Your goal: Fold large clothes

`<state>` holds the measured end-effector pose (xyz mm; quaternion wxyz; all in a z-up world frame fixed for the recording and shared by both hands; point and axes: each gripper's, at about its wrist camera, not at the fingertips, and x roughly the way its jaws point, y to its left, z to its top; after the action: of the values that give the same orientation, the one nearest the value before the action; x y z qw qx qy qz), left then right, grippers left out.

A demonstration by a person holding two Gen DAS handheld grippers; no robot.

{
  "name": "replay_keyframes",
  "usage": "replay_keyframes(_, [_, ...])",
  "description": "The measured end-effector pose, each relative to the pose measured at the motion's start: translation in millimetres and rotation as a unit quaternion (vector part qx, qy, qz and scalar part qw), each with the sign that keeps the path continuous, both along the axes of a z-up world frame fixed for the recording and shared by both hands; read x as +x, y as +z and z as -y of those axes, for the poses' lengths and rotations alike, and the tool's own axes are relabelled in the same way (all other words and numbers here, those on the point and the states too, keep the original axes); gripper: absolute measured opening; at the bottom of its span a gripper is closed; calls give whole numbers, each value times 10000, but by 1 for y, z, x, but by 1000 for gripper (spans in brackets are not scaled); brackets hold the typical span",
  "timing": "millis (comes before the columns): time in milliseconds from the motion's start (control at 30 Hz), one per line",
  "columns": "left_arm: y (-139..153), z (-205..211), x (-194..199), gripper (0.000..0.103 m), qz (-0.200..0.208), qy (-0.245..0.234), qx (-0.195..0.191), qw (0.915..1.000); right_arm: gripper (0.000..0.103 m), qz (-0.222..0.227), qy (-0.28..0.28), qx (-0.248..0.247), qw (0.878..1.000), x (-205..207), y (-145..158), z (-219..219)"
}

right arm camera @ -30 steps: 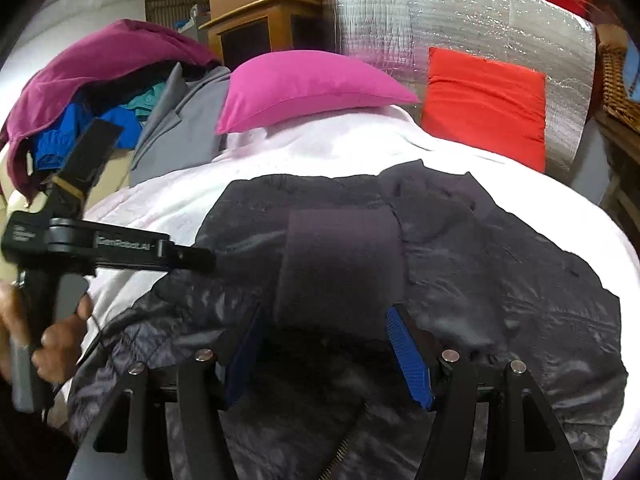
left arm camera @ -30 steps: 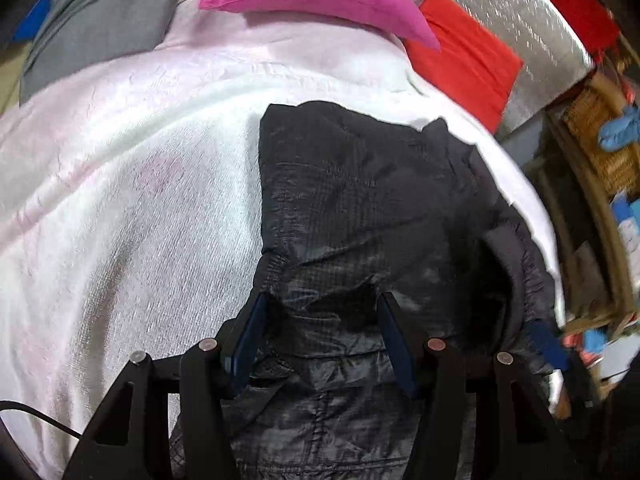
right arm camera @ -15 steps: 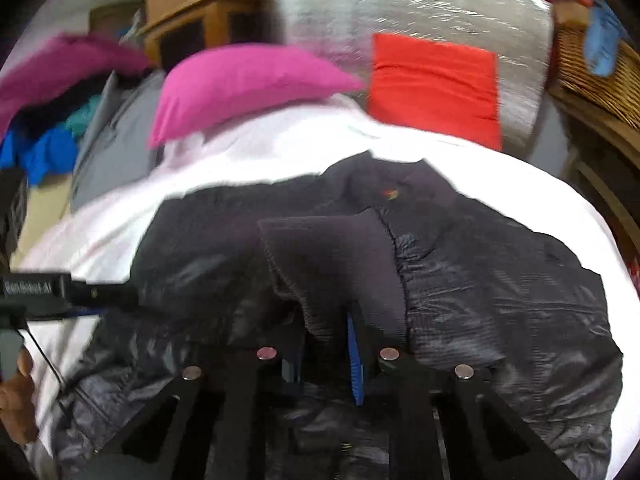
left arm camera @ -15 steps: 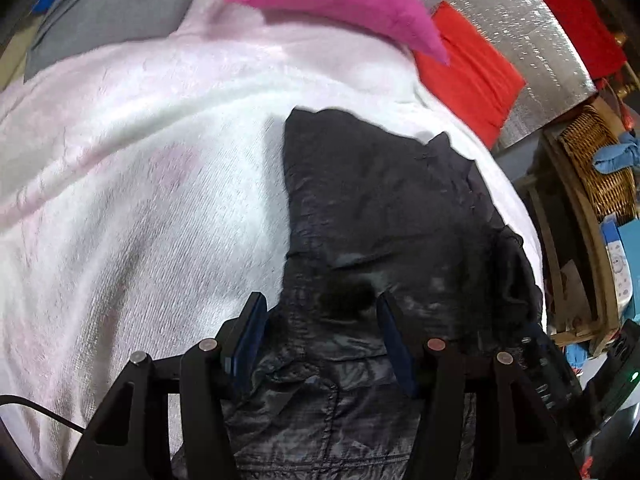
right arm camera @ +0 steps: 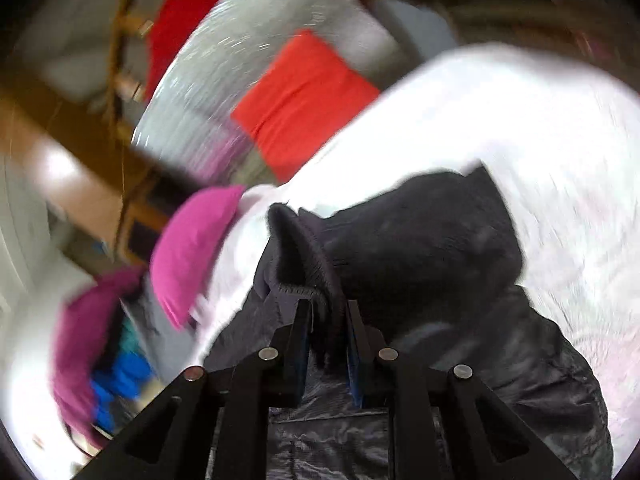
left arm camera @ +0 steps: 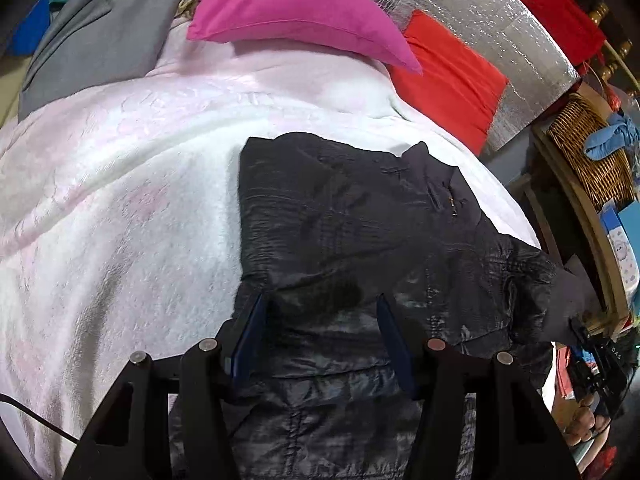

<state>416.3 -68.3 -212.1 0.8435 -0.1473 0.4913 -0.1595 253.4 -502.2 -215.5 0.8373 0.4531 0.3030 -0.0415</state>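
**Black jacket: right cuff pinched, left side loose**

Black quilted jacket (left arm camera: 360,240) is spread on the white blanket (left arm camera: 120,220), toward its right edge and running to the near edge. Left gripper (left arm camera: 320,332) is held spread over the jacket's near hem; fabric lies between the fingers, no pinch is seen. Right gripper (right arm camera: 326,340) is pressed together on the ribbed sleeve cuff (right arm camera: 304,264), which is lifted clear of the jacket body.

Risks, as judged:
- Cuff could be pulled out of the narrow pinch if the sleeve is swung fast; slick shell fabric.
- Body could be dragged off the right edge, since nothing is pinned on the left.

Surroundings: grey garment (left arm camera: 92,40) at the far-left corner, pink pillow (left arm camera: 296,8) at the far edge, red cushion (left arm camera: 448,76) against foil board (left arm camera: 500,32), wicker basket (left arm camera: 588,148) beyond the right edge. Fold area is unobstructed.
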Motion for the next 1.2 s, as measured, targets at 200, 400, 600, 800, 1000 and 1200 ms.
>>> replay_keyframes(200, [-4, 9, 2, 58, 61, 84, 148, 9998, 21, 18, -85, 1325, 9911, -4, -53, 37])
replay_keyframes(400, [6, 7, -2, 58, 104, 206, -80, 9997, 66, 205, 29, 1428, 9895, 8, -54, 28])
replay_keyframes(600, [8, 9, -10, 58, 184, -48, -110, 9998, 58, -328, 61, 624, 9975, 35, -45, 8])
replay_keyframes(800, [-4, 19, -8, 58, 34, -199, 60, 9998, 46, -577, -167, 439, 9972, 59, -59, 1])
replay_keyframes(1000, [-11, 22, 0, 59, -83, -237, 164, 9995, 23, -349, -234, 174, 9990, 68, -60, -3])
replay_keyframes(1200, [-5, 19, -3, 59, -37, -162, 50, 9998, 19, 53, -305, -408, 9987, 46, -13, -18])
